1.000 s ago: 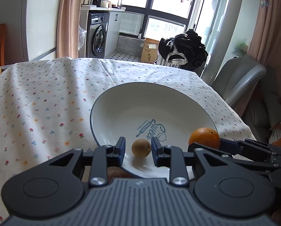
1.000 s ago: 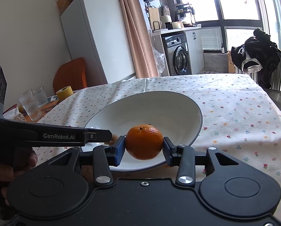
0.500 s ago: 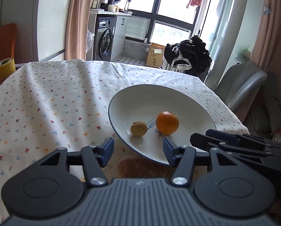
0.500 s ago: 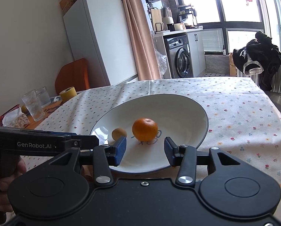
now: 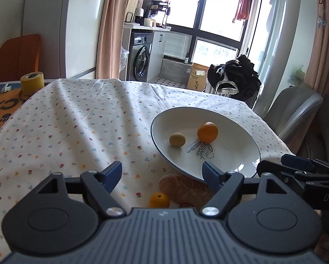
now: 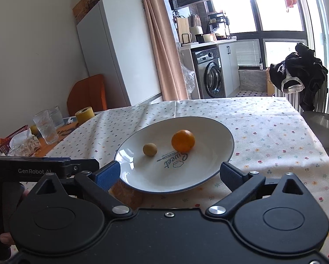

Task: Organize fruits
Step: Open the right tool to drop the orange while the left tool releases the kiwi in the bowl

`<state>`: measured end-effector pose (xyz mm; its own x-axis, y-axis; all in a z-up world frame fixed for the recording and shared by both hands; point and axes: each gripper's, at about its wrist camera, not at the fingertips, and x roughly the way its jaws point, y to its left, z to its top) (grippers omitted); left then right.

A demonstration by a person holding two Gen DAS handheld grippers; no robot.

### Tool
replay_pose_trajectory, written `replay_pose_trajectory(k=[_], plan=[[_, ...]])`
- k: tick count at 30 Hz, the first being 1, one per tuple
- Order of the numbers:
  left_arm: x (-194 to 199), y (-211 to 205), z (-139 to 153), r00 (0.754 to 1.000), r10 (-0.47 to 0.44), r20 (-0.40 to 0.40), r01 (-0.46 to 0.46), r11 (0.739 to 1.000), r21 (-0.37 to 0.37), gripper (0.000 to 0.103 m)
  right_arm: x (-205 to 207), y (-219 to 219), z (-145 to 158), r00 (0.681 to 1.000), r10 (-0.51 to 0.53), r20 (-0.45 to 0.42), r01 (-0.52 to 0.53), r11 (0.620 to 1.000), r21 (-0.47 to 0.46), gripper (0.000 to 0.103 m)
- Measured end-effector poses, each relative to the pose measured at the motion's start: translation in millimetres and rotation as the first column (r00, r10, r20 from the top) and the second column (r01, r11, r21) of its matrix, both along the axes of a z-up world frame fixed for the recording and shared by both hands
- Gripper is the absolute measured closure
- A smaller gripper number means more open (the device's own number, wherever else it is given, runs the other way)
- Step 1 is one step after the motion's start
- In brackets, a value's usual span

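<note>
A white plate [image 5: 237, 118] [image 6: 217, 129] on the flowered tablecloth holds an orange [image 5: 207, 132] [image 6: 183, 140] and a small tan round fruit [image 5: 177, 140] [image 6: 150, 149]. On the cloth just in front of the plate lie a small orange fruit [image 5: 159, 199] and a brownish oblong piece [image 5: 182, 188] [image 6: 126, 194]. My left gripper [image 5: 162, 173] hangs open above these two, empty. My right gripper [image 6: 170, 173] is open and empty before the plate's near rim. Each gripper's side shows in the other's view.
A yellow tape roll [image 5: 32, 82] [image 6: 84, 114], drinking glasses [image 6: 46, 127] and snack wrappers [image 6: 12, 142] sit at the table's left end. A grey chair [image 5: 294, 110] stands at the right edge. A dark garment [image 6: 301, 74] hangs beyond the far end.
The right gripper opened and left the orange on the plate. The left gripper opened wider off the small tan fruit. Both grippers drew back and rose, bringing the loose fruit before the plate into view.
</note>
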<state>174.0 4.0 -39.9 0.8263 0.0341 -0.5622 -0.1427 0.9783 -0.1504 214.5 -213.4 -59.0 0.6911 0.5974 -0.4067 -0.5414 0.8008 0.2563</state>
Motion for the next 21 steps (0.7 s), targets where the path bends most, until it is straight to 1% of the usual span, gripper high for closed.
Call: replay_pose_trajectory(k=[1, 3, 8, 13, 18, 21], plan=[[-2.2, 0.9, 0.9, 1.0, 0.002, 0.003, -0.002, 1.0, 0.0, 0.024, -1.9, -1.0, 2.0, 1.0, -0.003, 0.004, 0.003, 1.0, 0.0, 0.0], [-9.2, 3.3, 4.1, 1.0, 0.003, 0.008, -0.003, 1.0, -0.008, 0.021, -4.2, -2.7, 3.7, 1.0, -0.004, 0.001, 0.004, 1.0, 0.0, 0.0], [-25.2, 5.2, 11.1, 0.999, -0.021, 0.033, 0.022, 1.0, -0.014, 0.019, -9.6, -10.3, 6.6, 1.0, -0.009, -0.012, 0.01, 1.0, 0.022, 0.0], [-36.2, 1.6, 16.0, 0.998, -0.044, 0.035, 0.044, 0.999, -0.005, 0.018, -18.7, -16.5, 11.1, 0.999, -0.038, 0.007, 0.038, 0.999, 0.022, 0.0], [-46.6, 0.1, 19.3, 0.998, -0.045, 0.043, 0.045, 0.999, 0.006, 0.014, -23.8, -21.6, 16.6, 1.0, -0.03, -0.003, 0.03, 0.999, 0.031, 0.0], [-49.9, 2.0, 19.9, 0.998, -0.046, 0.039, 0.046, 0.999, -0.006, 0.011, -27.4, -24.8, 19.4, 1.0, -0.024, -0.002, 0.024, 0.999, 0.031, 0.0]])
